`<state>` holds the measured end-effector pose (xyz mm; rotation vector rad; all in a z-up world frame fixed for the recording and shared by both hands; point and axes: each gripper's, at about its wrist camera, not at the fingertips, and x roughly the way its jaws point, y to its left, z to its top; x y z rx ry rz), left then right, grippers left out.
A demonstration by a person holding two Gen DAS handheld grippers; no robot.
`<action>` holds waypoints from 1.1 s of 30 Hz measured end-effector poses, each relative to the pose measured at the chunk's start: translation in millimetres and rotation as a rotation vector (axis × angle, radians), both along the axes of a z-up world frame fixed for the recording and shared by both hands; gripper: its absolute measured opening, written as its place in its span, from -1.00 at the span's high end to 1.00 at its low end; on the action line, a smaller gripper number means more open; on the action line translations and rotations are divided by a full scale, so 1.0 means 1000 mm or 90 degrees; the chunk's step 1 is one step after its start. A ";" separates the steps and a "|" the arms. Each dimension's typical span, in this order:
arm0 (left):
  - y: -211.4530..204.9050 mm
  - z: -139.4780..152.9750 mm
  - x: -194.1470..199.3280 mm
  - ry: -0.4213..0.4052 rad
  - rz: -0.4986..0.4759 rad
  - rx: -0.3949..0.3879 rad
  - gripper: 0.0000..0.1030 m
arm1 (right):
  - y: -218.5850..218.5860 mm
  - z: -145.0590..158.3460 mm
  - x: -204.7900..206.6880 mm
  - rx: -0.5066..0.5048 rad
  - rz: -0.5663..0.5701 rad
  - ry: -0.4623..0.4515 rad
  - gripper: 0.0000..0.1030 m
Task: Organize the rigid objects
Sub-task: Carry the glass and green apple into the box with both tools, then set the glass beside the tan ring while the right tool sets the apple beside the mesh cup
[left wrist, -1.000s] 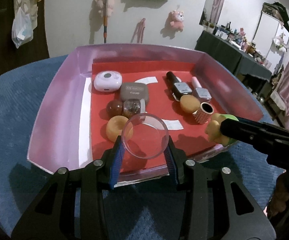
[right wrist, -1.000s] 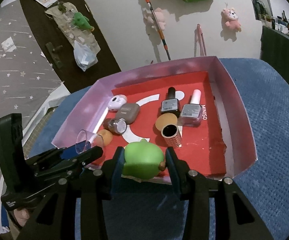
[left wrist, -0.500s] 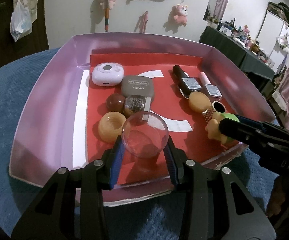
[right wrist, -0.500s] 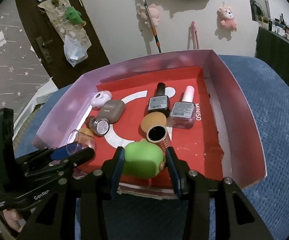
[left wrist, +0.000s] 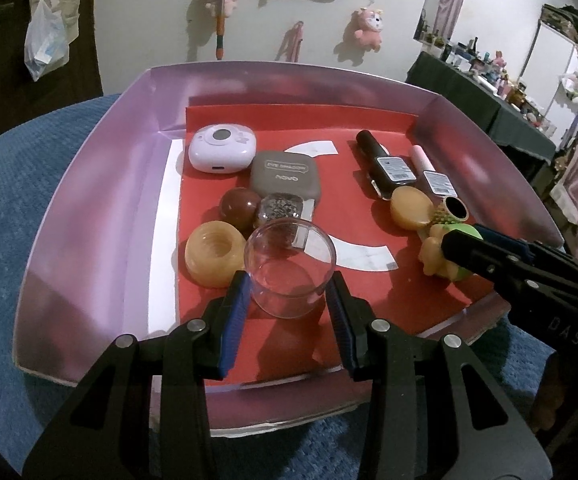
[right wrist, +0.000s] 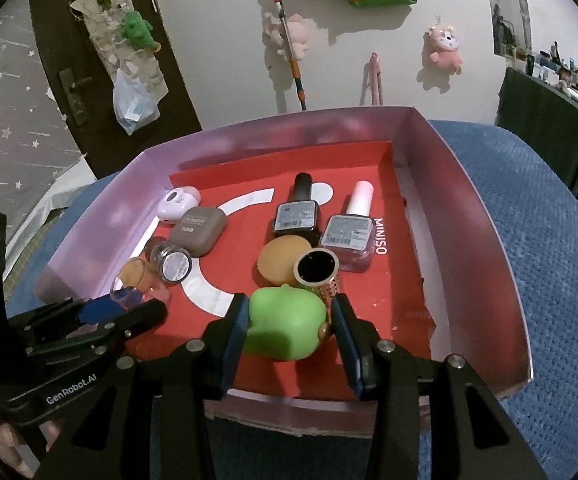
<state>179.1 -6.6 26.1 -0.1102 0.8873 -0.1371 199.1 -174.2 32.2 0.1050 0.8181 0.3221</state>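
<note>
My left gripper [left wrist: 289,292] is shut on a clear plastic cup [left wrist: 290,266], held low over the red floor of the pink-walled box [left wrist: 89,200], beside a tan ring-shaped lid [left wrist: 213,254]. My right gripper [right wrist: 289,320] is shut on a green toy [right wrist: 285,328], low over the box's front right, just before a gold-sided tube [right wrist: 316,270]. The toy and right gripper show in the left wrist view [left wrist: 453,256]. The cup and left gripper show in the right wrist view [right wrist: 129,300].
The box holds a white case [left wrist: 221,148], a grey eyeshadow compact [left wrist: 287,178], a brown ball [left wrist: 240,207], a glitter jar [left wrist: 280,209], two nail polish bottles [right wrist: 297,216], [right wrist: 351,232] and a tan sponge [right wrist: 283,260]. It rests on a blue cloth [right wrist: 549,240].
Both grippers moved forward and down into the box with their objects. The cup now sits close to the tan lid, the green toy close to the gold tube.
</note>
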 end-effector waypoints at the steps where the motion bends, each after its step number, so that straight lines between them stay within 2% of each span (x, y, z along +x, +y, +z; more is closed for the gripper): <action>1: 0.000 0.000 0.000 0.000 0.000 0.001 0.28 | 0.000 0.000 0.000 0.000 0.000 0.000 0.12; 27: -0.001 0.001 -0.001 -0.003 0.008 0.023 0.26 | 0.000 0.000 0.000 0.002 0.002 0.001 0.10; 29: 0.000 0.003 -0.002 -0.005 0.009 0.019 0.19 | 0.000 0.001 -0.001 0.002 0.002 -0.002 0.03; 31: 0.001 0.004 -0.003 -0.010 0.012 0.022 -0.01 | 0.001 0.002 -0.003 0.004 0.003 -0.004 0.00; 33: 0.001 0.007 -0.005 -0.016 0.014 0.025 -0.04 | 0.001 0.003 -0.005 0.005 0.002 -0.007 -0.01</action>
